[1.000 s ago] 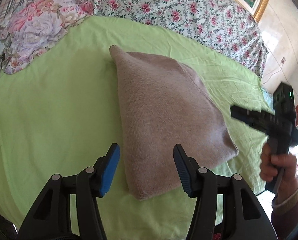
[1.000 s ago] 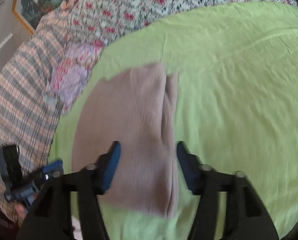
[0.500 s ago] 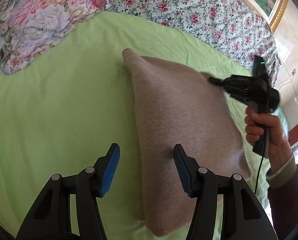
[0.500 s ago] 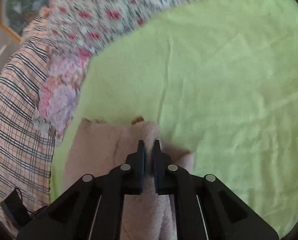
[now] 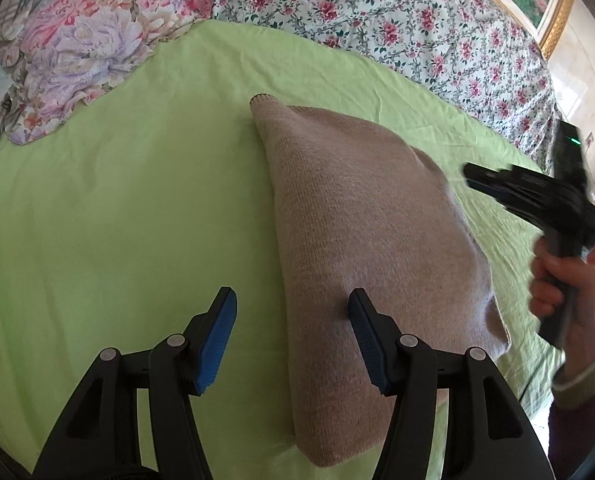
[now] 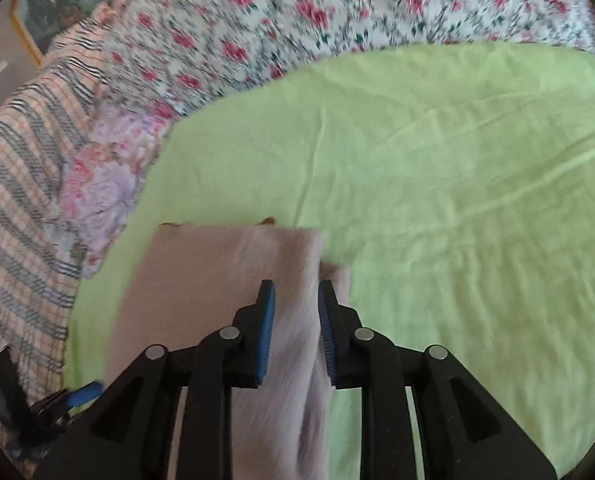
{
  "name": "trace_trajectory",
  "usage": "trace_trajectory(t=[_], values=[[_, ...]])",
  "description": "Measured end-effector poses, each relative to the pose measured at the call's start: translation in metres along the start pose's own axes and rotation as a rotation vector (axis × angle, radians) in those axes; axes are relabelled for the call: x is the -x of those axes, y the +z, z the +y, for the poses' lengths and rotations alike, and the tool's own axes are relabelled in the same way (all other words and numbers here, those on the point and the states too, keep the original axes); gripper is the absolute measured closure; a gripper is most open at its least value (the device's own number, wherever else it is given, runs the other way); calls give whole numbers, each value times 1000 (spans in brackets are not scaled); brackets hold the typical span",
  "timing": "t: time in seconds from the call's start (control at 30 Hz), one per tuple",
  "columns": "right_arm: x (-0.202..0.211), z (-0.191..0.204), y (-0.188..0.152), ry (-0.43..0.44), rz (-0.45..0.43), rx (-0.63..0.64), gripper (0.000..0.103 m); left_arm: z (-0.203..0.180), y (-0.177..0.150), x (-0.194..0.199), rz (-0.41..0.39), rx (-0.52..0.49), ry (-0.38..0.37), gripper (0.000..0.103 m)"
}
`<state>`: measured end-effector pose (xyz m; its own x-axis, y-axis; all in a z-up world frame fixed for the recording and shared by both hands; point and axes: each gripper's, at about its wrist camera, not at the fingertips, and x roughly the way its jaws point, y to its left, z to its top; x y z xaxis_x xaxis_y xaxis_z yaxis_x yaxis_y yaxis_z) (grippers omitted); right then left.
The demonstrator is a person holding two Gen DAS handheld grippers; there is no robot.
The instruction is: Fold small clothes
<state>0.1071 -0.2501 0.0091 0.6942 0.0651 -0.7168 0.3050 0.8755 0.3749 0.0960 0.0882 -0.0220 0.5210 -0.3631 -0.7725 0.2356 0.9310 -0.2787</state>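
The folded tan knit garment (image 5: 361,240) lies on the green sheet (image 5: 137,200), a long wedge running from a narrow ribbed tip toward the sheet's far edge down to a broad end at its near edge; in the right wrist view the same garment (image 6: 217,272) sits toward the sheet's left edge, with a lower layer peeping out along its right side.

The left gripper (image 5: 293,332) hangs over the garment's near left edge, its jaws parted and edging wider; its right blue pad is in front of the knit and its left pad over bare sheet, and neither presses the cloth, so it holds nothing.

The right gripper (image 6: 295,328) has its jaws opening, a narrow gap between the blue pads; the garment's right-hand fold shows through that gap, yet the pads stand clear of it, so the cloth is let go; from the left wrist view this gripper (image 5: 477,180) hangs blurred beside the garment's right edge, gripped by a hand (image 5: 557,292) in a dark red sleeve (image 5: 577,432).

The green sheet around the garment is bare and wrinkled; beyond its far edge spreads a rose-print quilt (image 5: 377,12); at the far left corner lies a large-flowered pillow (image 5: 81,52), and past it a plaid cloth (image 6: 21,208); a gilt-framed picture (image 5: 553,12) stands behind the quilt.
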Motion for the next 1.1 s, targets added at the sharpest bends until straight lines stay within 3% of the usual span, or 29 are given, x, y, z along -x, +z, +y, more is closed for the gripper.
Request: trace_trajectory(t=[0.1, 0.37, 0.7, 0.97, 1.1], values=[[29, 11, -31, 38, -7, 4, 60, -4, -8, 6, -2, -15, -3, 44], [64, 23, -106, 52, 41, 11, 59, -16, -38, 24, 9, -71, 2, 44], [89, 27, -148, 35, 52, 0, 48, -20, -73, 37, 37, -120, 46, 33], [100, 42, -174, 12, 64, 51, 27, -18, -94, 47, 43, -150, 118, 31], [106, 52, -190, 1, 65, 112, 20, -20, -104, 58, 26, -160, 171, 21]])
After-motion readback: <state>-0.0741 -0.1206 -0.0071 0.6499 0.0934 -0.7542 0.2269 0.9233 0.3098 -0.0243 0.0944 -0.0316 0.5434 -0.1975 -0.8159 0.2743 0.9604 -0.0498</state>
